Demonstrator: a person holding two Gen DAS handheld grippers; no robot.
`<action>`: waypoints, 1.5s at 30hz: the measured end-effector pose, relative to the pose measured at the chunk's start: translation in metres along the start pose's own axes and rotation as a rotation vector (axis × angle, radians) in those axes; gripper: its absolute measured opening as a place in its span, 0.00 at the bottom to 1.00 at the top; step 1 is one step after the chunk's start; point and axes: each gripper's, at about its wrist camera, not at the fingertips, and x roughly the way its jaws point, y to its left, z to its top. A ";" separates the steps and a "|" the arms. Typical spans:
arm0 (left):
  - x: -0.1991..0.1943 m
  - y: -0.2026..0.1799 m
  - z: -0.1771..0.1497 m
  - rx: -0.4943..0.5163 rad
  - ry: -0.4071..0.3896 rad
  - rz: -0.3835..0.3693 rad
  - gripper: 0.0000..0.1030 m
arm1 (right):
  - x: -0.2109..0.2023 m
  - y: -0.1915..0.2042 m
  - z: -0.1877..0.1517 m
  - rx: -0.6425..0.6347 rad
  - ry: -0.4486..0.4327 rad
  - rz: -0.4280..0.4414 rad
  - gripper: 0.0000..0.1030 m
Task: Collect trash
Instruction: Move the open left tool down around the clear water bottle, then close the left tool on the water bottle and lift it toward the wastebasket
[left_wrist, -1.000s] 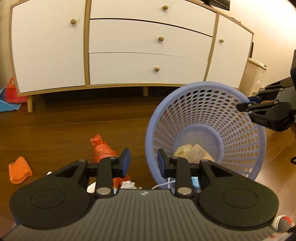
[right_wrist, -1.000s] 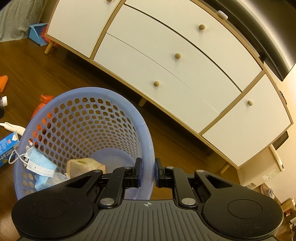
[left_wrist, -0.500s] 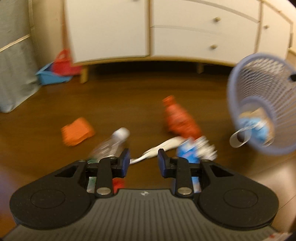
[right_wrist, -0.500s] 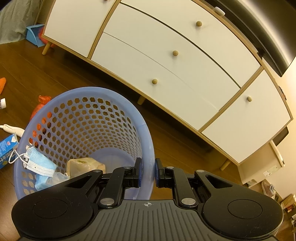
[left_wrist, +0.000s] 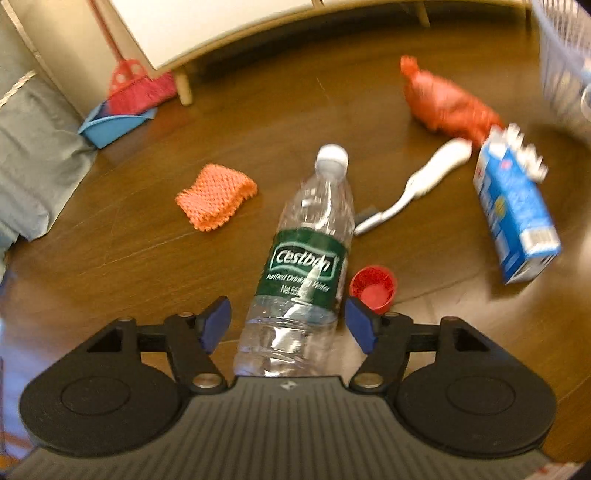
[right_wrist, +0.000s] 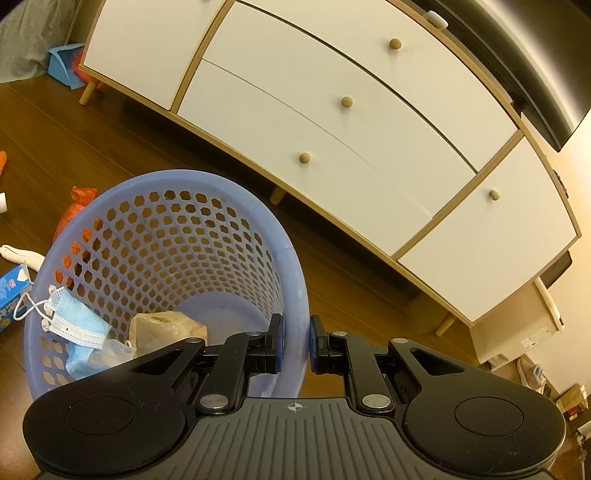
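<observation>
A clear plastic water bottle (left_wrist: 308, 254) with a green label lies on the wood floor, cap pointing away. My left gripper (left_wrist: 290, 326) is open, its blue pads on either side of the bottle's lower body without touching it. A red cap (left_wrist: 373, 287) lies beside the right pad. My right gripper (right_wrist: 294, 347) is shut on the rim of the blue perforated basket (right_wrist: 162, 243), which is tilted and holds a blue face mask (right_wrist: 75, 325) and a crumpled paper bag (right_wrist: 164, 325).
On the floor lie an orange net (left_wrist: 216, 195), a white toothbrush (left_wrist: 417, 184), a blue carton (left_wrist: 515, 214) and a red plastic bag (left_wrist: 447, 103). A dustpan with a red brush (left_wrist: 125, 107) stands by the white cabinet (right_wrist: 332, 110). Grey fabric (left_wrist: 33, 155) at left.
My left gripper has swung away from the basket, dropped toward the floor and opened wide around the water bottle. The right gripper keeps its hold on the basket rim, hardly moving.
</observation>
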 end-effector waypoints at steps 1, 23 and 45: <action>0.006 -0.001 -0.001 0.014 0.007 0.005 0.63 | 0.000 0.000 0.000 0.000 0.001 0.000 0.10; -0.030 0.002 -0.045 -0.134 0.074 -0.052 0.78 | 0.001 -0.002 -0.001 0.012 0.000 0.003 0.10; -0.057 -0.006 -0.023 -0.183 -0.028 -0.055 0.57 | 0.000 -0.001 0.001 -0.002 -0.008 0.002 0.10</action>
